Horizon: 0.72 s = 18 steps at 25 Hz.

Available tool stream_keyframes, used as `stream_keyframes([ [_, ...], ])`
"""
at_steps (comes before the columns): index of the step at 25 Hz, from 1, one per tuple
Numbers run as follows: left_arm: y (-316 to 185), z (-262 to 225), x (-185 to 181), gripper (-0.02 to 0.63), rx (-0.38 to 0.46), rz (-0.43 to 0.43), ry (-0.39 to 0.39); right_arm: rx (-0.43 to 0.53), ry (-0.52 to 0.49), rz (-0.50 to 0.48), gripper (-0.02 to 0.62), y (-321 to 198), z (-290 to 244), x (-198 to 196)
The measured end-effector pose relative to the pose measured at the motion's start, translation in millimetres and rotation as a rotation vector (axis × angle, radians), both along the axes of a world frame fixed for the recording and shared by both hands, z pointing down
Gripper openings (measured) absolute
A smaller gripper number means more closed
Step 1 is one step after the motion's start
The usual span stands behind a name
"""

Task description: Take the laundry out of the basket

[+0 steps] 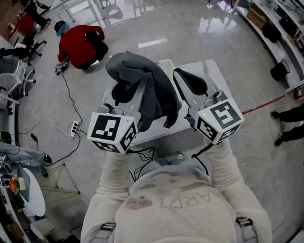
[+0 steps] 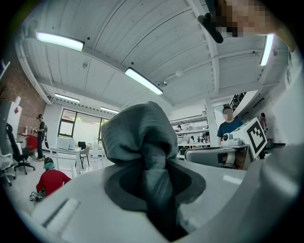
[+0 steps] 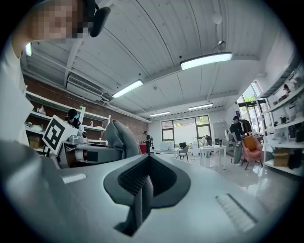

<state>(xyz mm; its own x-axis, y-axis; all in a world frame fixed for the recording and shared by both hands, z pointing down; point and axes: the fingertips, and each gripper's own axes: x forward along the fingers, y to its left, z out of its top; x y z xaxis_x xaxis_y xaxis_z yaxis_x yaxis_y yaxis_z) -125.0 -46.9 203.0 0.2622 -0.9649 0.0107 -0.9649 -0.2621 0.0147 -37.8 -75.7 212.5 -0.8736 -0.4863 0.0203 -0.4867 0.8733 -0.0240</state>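
Faint grey lettering crosses the chest of the person's pale sweatshirt, at the bottom centre of the head view. It stands upside down to the camera, and only something like "ARD1" shows, too unsure to read. The left cube and right cube bear black-and-white square marker patterns, not letters. Nothing else is legible.

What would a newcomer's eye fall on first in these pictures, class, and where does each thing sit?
First, the grey garment, bunched and draped at mid-picture in the head view and clamped in the left gripper. A thin strip of it also appears pinched in the right gripper. Behind them, a person in red crouches on the floor at upper left.
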Motion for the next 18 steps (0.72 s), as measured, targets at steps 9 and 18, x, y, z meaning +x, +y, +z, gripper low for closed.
stream_keyframes([
  [9,9,-4,8,0.098,0.025,-0.014,0.013,-0.001,0.014,-0.015,0.028,9,3,7],
  [18,15,-15,20,0.098,0.051,-0.013,-0.003,0.009,0.013,-0.02,0.026,15,-3,16],
])
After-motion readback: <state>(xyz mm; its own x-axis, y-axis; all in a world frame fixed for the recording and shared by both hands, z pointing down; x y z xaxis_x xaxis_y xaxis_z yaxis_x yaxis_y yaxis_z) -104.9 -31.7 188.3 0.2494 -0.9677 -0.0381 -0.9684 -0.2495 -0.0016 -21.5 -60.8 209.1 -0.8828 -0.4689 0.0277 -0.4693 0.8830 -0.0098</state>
